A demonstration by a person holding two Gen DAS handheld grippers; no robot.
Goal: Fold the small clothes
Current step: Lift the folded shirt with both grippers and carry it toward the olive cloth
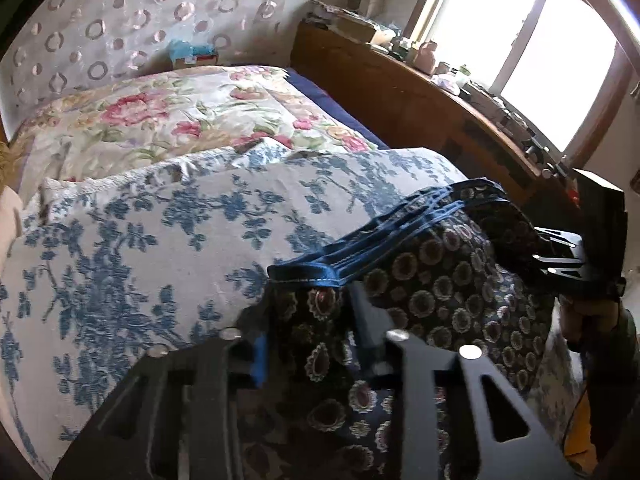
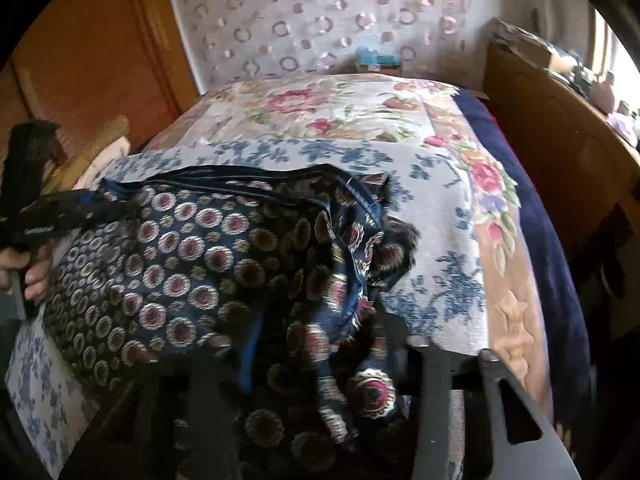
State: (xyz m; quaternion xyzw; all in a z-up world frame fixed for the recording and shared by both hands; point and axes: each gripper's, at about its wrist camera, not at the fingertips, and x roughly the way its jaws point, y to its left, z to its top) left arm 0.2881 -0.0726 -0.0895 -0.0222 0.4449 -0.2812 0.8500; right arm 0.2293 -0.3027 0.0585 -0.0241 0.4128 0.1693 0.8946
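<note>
A dark navy garment (image 1: 440, 280) printed with round medallions and edged with a blue waistband (image 1: 360, 248) lies on the blue-flowered bedcover (image 1: 160, 240). My left gripper (image 1: 312, 344) is shut on its near left part, with cloth filling the gap between the fingers. My right gripper (image 1: 556, 256) holds the other end at the right. In the right wrist view the garment (image 2: 180, 240) is bunched into folds between the fingers of my right gripper (image 2: 316, 344), which is shut on it. The left gripper (image 2: 68, 212) pinches the far left corner, a hand (image 2: 36, 276) below it.
A pink-flowered quilt (image 1: 180, 120) covers the far half of the bed. A wooden shelf (image 1: 400, 92) crowded with small items runs along the right side under a bright window (image 1: 560, 60). A ring-patterned curtain (image 1: 120, 20) hangs behind. A wooden cabinet (image 2: 92, 60) stands at the left.
</note>
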